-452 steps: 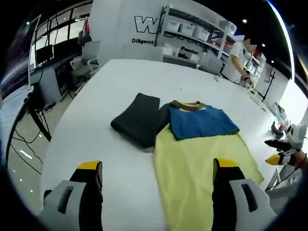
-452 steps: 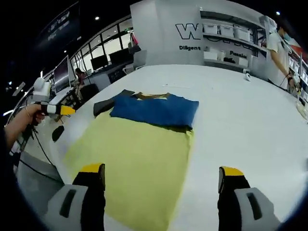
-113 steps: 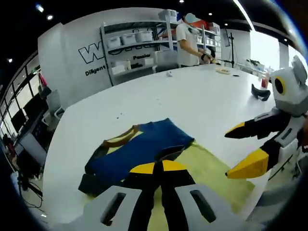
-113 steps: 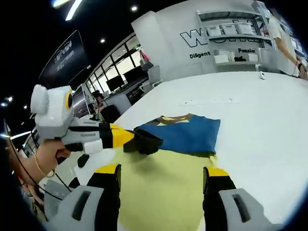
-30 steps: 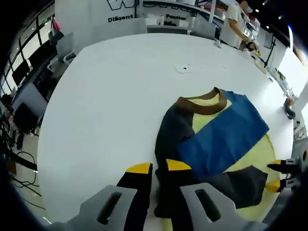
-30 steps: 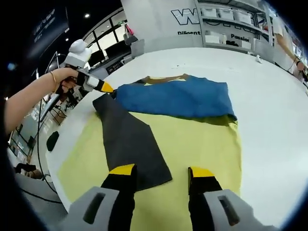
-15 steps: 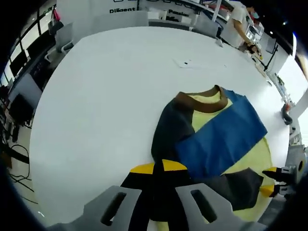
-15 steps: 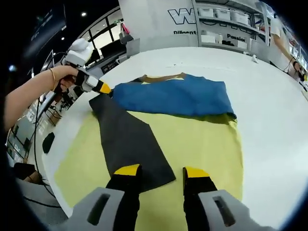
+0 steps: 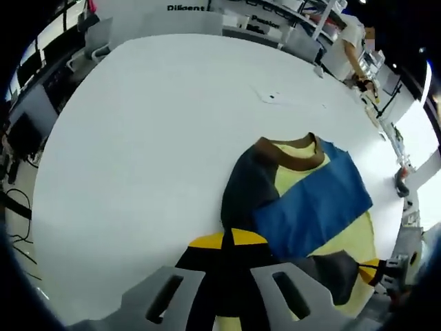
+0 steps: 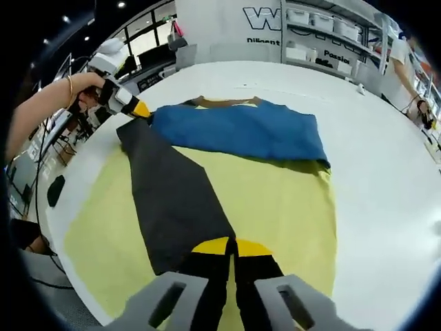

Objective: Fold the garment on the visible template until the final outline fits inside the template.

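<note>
A shirt with a yellow body (image 10: pixel 275 200), a blue panel (image 10: pixel 234 131) folded across its chest and a brown collar (image 9: pixel 289 155) lies flat on the white table (image 9: pixel 138 124). Its dark sleeve (image 10: pixel 172 193) runs diagonally over the yellow body. My right gripper (image 10: pixel 231 247) is shut on the sleeve's cuff end near the table's front edge. My left gripper (image 9: pixel 227 240) is shut on the sleeve's shoulder end; the left gripper (image 10: pixel 131 105) appears in a hand at the upper left of the right gripper view. The right gripper (image 9: pixel 377 270) pinches the cuff at the lower right of the left gripper view.
White shelves with bins (image 10: pixel 324 41) line the back wall, and a person (image 9: pixel 351 48) stands at the table's far end. Desks with monitors (image 10: pixel 148 55) stand beyond the left edge. A small mark (image 9: pixel 272 96) lies on the table past the collar.
The right gripper's jaws have gone from a narrow gap to shut on the sleeve's cuff. The left gripper stays shut at the shoulder end. Earlier the sleeve lay out beside the shirt.
</note>
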Demonstrator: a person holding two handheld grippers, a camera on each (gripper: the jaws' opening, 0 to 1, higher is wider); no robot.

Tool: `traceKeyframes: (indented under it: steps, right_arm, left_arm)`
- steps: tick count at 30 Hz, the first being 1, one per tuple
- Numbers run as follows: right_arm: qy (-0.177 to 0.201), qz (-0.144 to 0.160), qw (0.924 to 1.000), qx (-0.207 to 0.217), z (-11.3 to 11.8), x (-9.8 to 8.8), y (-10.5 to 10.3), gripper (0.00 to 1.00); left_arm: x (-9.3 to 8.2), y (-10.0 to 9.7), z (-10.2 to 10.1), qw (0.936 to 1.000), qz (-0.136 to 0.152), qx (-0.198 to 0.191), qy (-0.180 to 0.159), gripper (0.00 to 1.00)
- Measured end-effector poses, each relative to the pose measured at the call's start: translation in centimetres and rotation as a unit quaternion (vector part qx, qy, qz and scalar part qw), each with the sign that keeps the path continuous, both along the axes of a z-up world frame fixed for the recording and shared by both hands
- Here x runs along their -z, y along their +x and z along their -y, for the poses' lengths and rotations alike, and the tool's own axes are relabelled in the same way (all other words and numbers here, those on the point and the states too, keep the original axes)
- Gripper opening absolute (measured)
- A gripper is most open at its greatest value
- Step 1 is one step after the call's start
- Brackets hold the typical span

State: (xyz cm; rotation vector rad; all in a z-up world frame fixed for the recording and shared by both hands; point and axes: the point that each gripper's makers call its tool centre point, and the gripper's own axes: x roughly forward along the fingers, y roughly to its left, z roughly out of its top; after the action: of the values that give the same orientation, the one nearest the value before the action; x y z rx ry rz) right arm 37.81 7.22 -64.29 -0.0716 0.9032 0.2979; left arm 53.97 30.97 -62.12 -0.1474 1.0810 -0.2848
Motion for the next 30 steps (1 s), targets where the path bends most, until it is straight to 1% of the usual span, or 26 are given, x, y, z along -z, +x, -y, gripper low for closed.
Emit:
traceKeyframes:
  steps: [4, 6, 7, 9, 10, 11, 12, 15, 16, 18, 20, 22, 23, 24, 26, 27, 29, 30]
  right_arm:
    - [0.001, 0.0, 1.0, -0.006, 0.1, -0.2, 0.0, 0.0]
    - [0.007, 0.006, 0.9999, -0.006, 0.1, -0.9, 0.1, 0.0]
    - [0.008, 0.01, 0.9999, -0.007, 0.1, -1.5, 0.2, 0.0]
    - [-0.008, 0.045, 0.9988, -0.021, 0.4, -3.6, 1.0, 0.0]
    - [-0.013, 0.057, 0.9979, -0.027, 0.5, -4.3, 1.3, 0.0]
    - [-0.016, 0.062, 0.9975, -0.029, 0.5, -4.6, 1.5, 0.0]
    - [-0.024, 0.068, 0.997, -0.03, 0.8, -5.4, 1.9, 0.0]
    - [-0.047, 0.091, 0.9939, -0.041, 1.9, -7.4, 3.8, 0.0]
    - [-0.047, 0.094, 0.9936, -0.041, 2.1, -7.8, 4.2, 0.0]
    - [-0.046, 0.094, 0.9934, -0.045, 2.5, -8.4, 5.1, 0.0]
    - [-0.041, 0.087, 0.9942, -0.049, 3.1, -8.7, 6.4, 0.0]
    - [-0.041, 0.089, 0.9938, -0.053, 3.5, -8.9, 7.7, 0.0]
    - [-0.048, 0.085, 0.9936, -0.057, 3.9, -8.9, 8.2, 0.0]
    - [-0.055, 0.081, 0.9933, -0.061, 4.3, -8.8, 8.7, 0.0]
    - [-0.05, 0.084, 0.9937, -0.056, 4.6, -9.2, 9.7, 0.0]
    - [-0.045, 0.083, 0.9937, -0.061, 4.5, -9.3, 10.1, 0.0]
    - [-0.033, 0.077, 0.9944, -0.065, 4.3, -9.3, 10.6, 0.0]
    - [-0.031, 0.064, 0.9947, -0.075, 4.1, -8.9, 10.9, 0.0]
  left_arm:
    - [-0.2, 0.0, -0.4, 0.9998, -0.006, -0.008, -0.016, 0.0]
    - [-0.4, 0.0, -0.4, 0.9996, -0.009, -0.009, -0.024, 0.0]
    - [-0.5, 0.1, -0.5, 0.9994, -0.009, -0.014, -0.031, 0.0]
    - [-0.7, 0.6, -0.7, 0.9982, -0.012, -0.024, -0.053, 0.0]
    - [-0.7, 0.7, -0.7, 0.9977, -0.014, -0.028, -0.061, 0.0]
    - [-0.7, 0.8, -0.8, 0.9974, -0.014, -0.031, -0.064, 0.0]
    - [-0.7, 1.0, -1.0, 0.9965, -0.015, -0.039, -0.072, 0.0]
    - [-0.7, 1.8, -1.6, 0.9956, -0.015, -0.046, -0.08, 0.0]
    - [-0.8, 2.0, -1.7, 0.995, -0.014, -0.05, -0.085, 0.0]
    - [-0.9, 2.4, -1.9, 0.9932, -0.015, -0.062, -0.097, 0.0]
    - [-1.2, 3.1, -1.9, 0.9889, -0.014, -0.084, -0.122, 0.0]
    - [-1.3, 3.6, -2.3, 0.9875, -0.011, -0.093, -0.127, 0.0]
    - [-1.4, 3.7, -2.6, 0.9878, -0.005, -0.095, -0.123, 0.0]
    - [-1.7, 4.3, -3.1, 0.9868, 0.007, -0.108, -0.12, 0.0]
    - [-1.8, 4.5, -3.3, 0.9865, 0.007, -0.112, -0.12, 0.0]
    - [-1.8, 4.6, -3.3, 0.9865, 0.008, -0.111, -0.12, 0.0]
    - [-2.1, 4.6, -2.5, 0.9908, 0.026, -0.067, -0.115, 0.0]
    - [-2.4, 4.6, -2.0, 0.9929, 0.043, -0.039, -0.104, 0.0]
